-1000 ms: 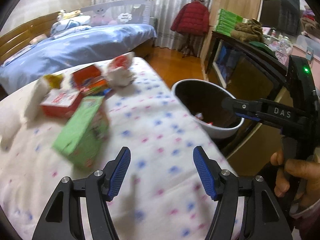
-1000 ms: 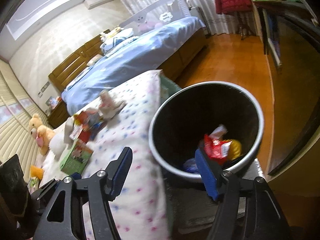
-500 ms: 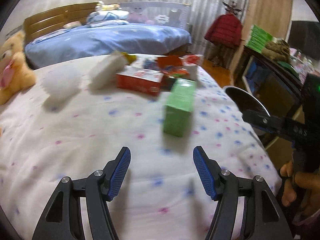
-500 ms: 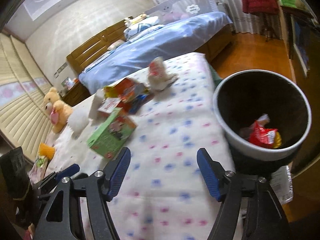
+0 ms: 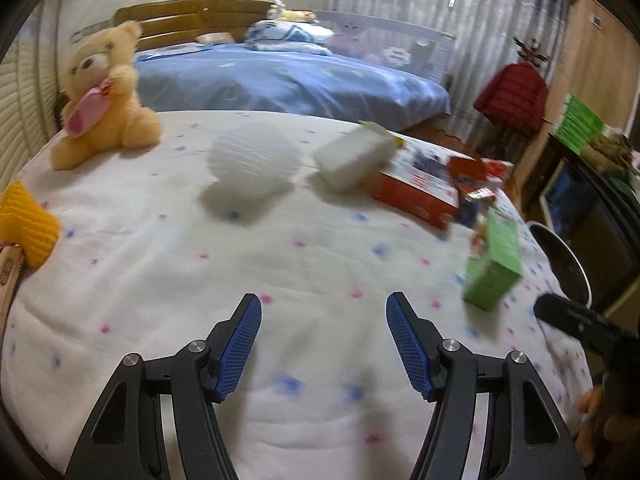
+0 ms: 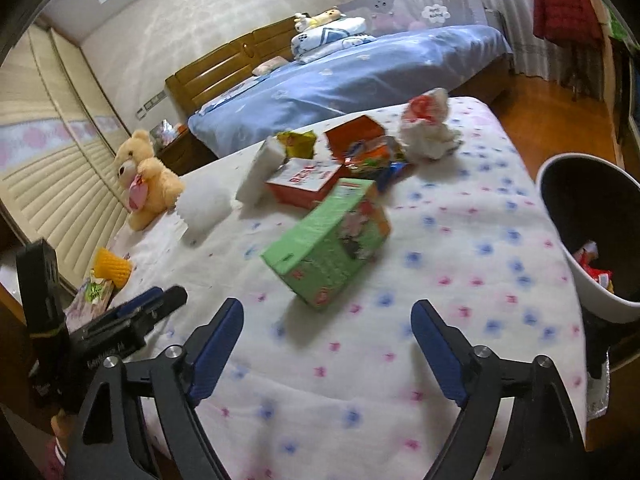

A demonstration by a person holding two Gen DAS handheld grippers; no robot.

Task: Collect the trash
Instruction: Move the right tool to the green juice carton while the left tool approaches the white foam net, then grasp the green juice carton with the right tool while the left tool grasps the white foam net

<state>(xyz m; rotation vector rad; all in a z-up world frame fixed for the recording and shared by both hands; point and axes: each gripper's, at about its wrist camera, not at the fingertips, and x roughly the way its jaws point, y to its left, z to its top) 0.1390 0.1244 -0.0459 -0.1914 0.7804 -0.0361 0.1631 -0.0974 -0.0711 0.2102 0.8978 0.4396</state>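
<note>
**Both grippers empty above the bed, trash still heaped near the bin**

The left gripper (image 5: 324, 344) hangs over the dotted white bedspread (image 5: 280, 264) with its blue fingers (image 5: 240, 344) parted and nothing between them. The right gripper (image 6: 326, 344) also hangs over the bedspread; its jaws are opening, and they too hold nothing.

The trash lies in a loose cluster on the bed. A green carton (image 6: 332, 240) lies on its side, nearest the right gripper and ahead of it. Just behind it sits a red and white box (image 6: 304, 182), with a white foam block (image 6: 260, 172) leaning against that box's left end. Further back are an open orange box (image 6: 354, 134), a yellow-green wrapper (image 6: 298, 140), some bright crumpled wrappers (image 6: 372, 158) and a wad of white paper with red on it (image 6: 430, 128).

The bin (image 6: 568, 216) stands beside the bed's right edge, dark inside with a pale rim, and red wrappers (image 6: 596, 268) lie in it.

At the far left of the bed sit a teddy bear (image 5: 100, 92), a white ribbed foam net (image 5: 252, 160) and a yellow foam net (image 5: 24, 224).
</note>
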